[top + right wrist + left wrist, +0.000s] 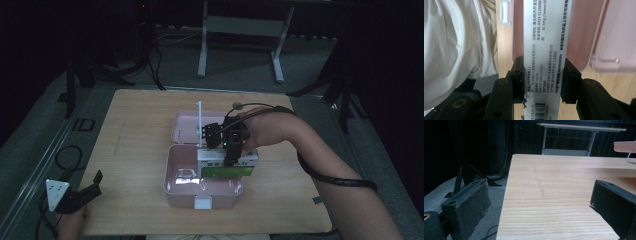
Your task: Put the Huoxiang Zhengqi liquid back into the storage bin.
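Observation:
A pink plastic case [172, 170] lies open in the middle of the wooden table, its lid [186, 129] folded back. My right gripper [231, 155] is shut on a white and green medicine box [227, 165], holding it over the right end of the case. In the right gripper view the box's white printed side [545, 42] runs up between the two black jaws, with the pink case [581, 37] behind it. My left gripper [82, 192] rests at the table's near left corner, open, with bare wood between its jaws [541, 205].
A white upright stick [199, 122] stands at the case's hinge. The person's light clothing [461, 42] fills the left of the right gripper view. Cables [65, 155] lie on the floor left of the table, and a white desk frame [240, 45] stands beyond it.

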`<state>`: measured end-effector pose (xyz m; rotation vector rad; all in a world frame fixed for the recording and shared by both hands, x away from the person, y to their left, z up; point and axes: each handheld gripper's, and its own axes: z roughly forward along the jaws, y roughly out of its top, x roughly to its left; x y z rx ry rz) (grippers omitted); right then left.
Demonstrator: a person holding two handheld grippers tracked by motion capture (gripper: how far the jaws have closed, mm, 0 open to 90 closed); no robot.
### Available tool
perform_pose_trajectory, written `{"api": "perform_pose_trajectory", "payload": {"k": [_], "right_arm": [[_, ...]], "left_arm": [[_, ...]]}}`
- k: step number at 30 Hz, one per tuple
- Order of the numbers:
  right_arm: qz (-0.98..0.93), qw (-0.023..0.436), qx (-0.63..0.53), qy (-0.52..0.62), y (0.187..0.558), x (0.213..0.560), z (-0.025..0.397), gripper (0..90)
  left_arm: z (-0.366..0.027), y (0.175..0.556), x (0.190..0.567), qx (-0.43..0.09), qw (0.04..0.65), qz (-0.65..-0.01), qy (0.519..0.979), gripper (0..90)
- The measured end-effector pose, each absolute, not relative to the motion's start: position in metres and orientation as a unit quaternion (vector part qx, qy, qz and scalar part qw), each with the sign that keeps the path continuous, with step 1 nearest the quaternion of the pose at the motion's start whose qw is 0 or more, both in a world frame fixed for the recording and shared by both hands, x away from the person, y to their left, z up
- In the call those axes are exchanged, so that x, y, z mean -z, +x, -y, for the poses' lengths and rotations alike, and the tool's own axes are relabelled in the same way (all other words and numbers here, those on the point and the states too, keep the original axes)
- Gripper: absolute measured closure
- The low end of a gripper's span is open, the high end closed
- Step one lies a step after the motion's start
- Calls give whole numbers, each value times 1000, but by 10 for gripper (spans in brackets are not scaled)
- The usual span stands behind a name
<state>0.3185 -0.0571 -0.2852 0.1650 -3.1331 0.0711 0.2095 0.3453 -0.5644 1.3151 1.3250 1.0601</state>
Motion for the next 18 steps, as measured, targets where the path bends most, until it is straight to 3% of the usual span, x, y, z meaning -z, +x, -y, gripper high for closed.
{"api": "perform_pose_trajectory", "payload": {"k": [8,18], "right_arm": [[998,10,-22,59,319,299,38,618],[998,24,-25,55,328,346,25,618]], "left_arm": [[-345,209,564,-433,479,-541,539,26],[-345,209,564,-433,478,-541,540,26]]}}
